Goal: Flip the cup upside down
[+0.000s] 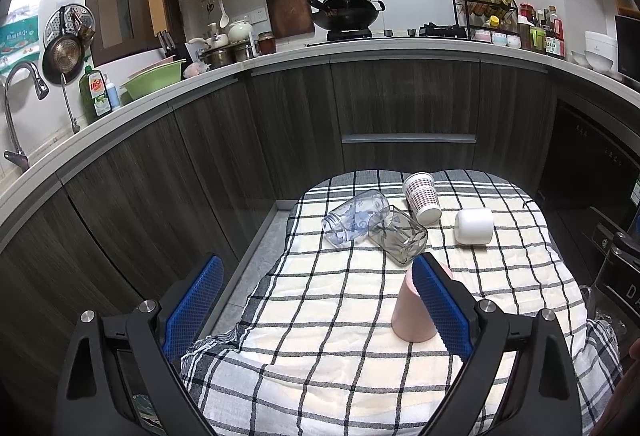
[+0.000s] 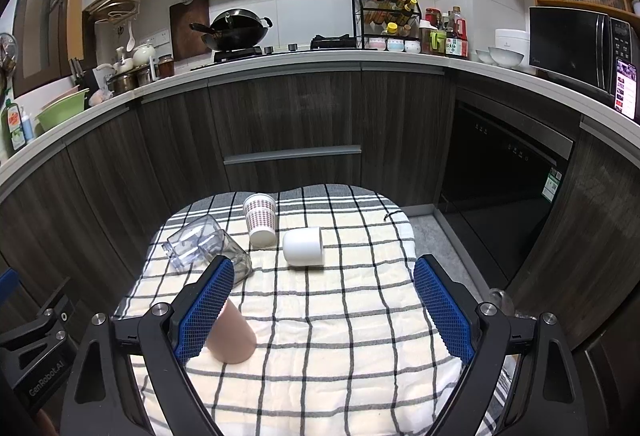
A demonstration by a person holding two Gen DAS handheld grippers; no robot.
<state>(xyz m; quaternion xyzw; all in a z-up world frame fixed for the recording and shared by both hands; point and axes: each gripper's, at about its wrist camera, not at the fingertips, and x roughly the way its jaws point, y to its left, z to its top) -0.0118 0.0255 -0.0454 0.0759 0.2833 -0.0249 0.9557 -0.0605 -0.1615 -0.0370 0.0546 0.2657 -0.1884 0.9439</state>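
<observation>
A pink cup (image 1: 412,312) stands mouth down on the checked cloth (image 1: 320,316), partly behind my left gripper's right finger; it also shows in the right wrist view (image 2: 234,336) behind the right gripper's left finger. A white cup (image 1: 474,226) (image 2: 303,246) lies on its side. A patterned paper cup (image 1: 422,197) (image 2: 261,218) stands mouth down. Two clear glass jars (image 1: 356,222) (image 2: 196,242) lie on their sides. My left gripper (image 1: 316,312) is open and empty. My right gripper (image 2: 324,312) is open and empty.
The cloth covers a small table in front of dark wood kitchen cabinets (image 2: 292,115). Grey floor (image 1: 256,256) runs along the table's left side. A dishwasher front (image 2: 500,175) is at the right. The left gripper's body (image 2: 32,352) sits at the left edge of the right wrist view.
</observation>
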